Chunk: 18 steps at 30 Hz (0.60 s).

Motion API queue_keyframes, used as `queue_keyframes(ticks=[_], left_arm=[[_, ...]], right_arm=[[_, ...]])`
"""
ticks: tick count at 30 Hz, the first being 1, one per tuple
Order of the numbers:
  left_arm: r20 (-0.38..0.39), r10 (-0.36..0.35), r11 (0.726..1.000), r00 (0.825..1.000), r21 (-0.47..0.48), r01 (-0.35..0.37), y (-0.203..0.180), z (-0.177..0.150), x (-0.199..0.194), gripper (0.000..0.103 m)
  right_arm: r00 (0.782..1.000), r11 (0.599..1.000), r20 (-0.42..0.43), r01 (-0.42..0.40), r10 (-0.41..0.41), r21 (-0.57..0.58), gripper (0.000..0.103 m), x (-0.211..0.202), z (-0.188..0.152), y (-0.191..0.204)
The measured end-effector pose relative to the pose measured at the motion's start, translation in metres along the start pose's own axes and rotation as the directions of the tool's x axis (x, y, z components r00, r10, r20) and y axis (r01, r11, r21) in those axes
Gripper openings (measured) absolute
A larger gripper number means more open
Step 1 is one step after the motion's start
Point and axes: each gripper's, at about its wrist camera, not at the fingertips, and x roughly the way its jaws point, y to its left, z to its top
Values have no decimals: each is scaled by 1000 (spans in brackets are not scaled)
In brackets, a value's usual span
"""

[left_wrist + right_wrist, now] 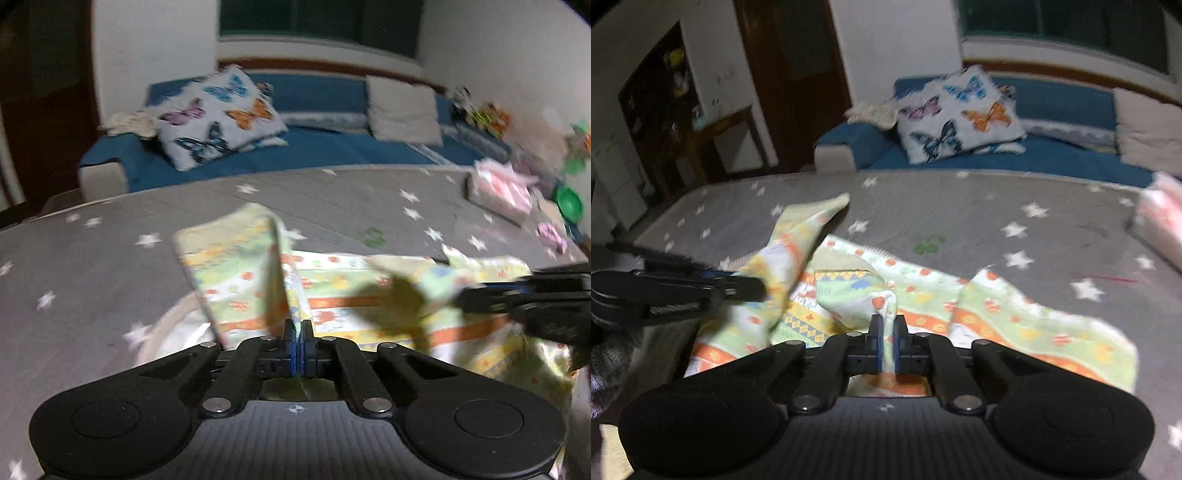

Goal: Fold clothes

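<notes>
Both grippers clamped on the patterned garment (332,291), lifted partly off the star-print grey bed cover (92,266).

Both views motion-blurred, so print detail and objs at far right are hard to read; pinkish folded pile (502,188) and green things by the wall are just smears. Left gripper (296,328): pads closed tight w/ a thin fold of cloth rising between them; near hem hidden under its body. Right gripper (885,325): pads pinched on a bunched wad, cloth below cut off by its housing. Each gripper intrudes in the other's view, covering part of the fabric edge. Rest of garment sprawls rumpled on the cover. Behind: blue sofa (1052,158) w/ butterfly cushion (960,114), plain cushion (402,110), dark door (798,74).
</notes>
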Motion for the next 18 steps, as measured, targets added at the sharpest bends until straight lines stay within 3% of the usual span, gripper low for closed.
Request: queue_keyframes(ticks=[4, 10, 18], left_arm=[[51, 55, 997, 997, -57, -52, 21, -16, -41, 2], [42, 98, 986, 994, -138, -91, 38, -61, -92, 2], [14, 136, 967, 991, -217, -130, 51, -119, -156, 1]], right_arm=[[996, 998, 78, 35, -38, 43, 4, -49, -8, -13], [980, 985, 167, 88, -112, 146, 4, -123, -35, -43], [957, 947, 194, 157, -216, 281, 4, -211, -102, -73]])
